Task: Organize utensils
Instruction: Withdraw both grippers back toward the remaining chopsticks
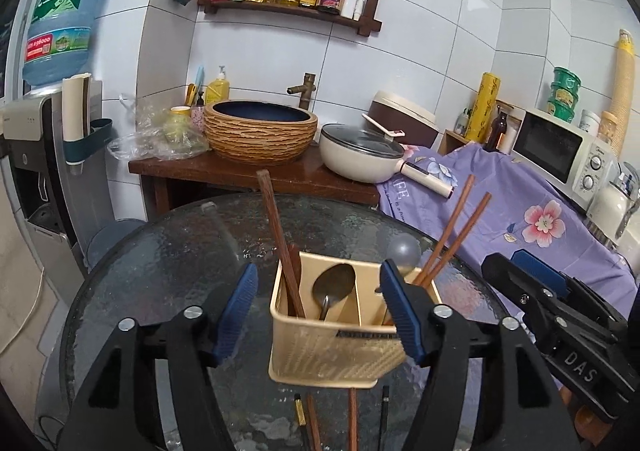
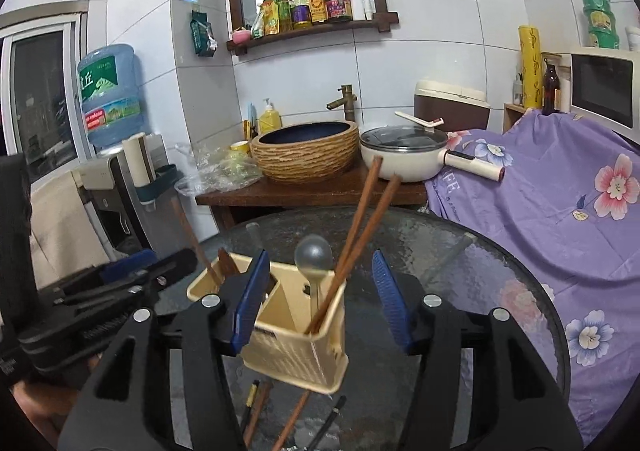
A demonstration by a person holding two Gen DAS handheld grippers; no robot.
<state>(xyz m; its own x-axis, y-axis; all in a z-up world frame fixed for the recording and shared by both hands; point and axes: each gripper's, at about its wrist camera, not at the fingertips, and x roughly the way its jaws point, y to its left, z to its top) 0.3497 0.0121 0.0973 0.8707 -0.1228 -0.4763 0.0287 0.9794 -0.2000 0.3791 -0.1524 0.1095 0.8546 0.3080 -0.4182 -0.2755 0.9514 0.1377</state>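
The left gripper (image 1: 320, 303) is released, its pads flanking the caddy (image 1: 336, 347) on the glass table (image 1: 160, 271). The right gripper (image 2: 322, 299) is released too, straddling the caddy's chopsticks (image 2: 360, 235). Loose chopsticks (image 1: 352, 419) lie just below both.

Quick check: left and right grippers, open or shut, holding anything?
Left gripper: open, holding nothing; the utensil holder sits between its jaws, unpressed.
Right gripper: open, holding nothing, around the same holder.
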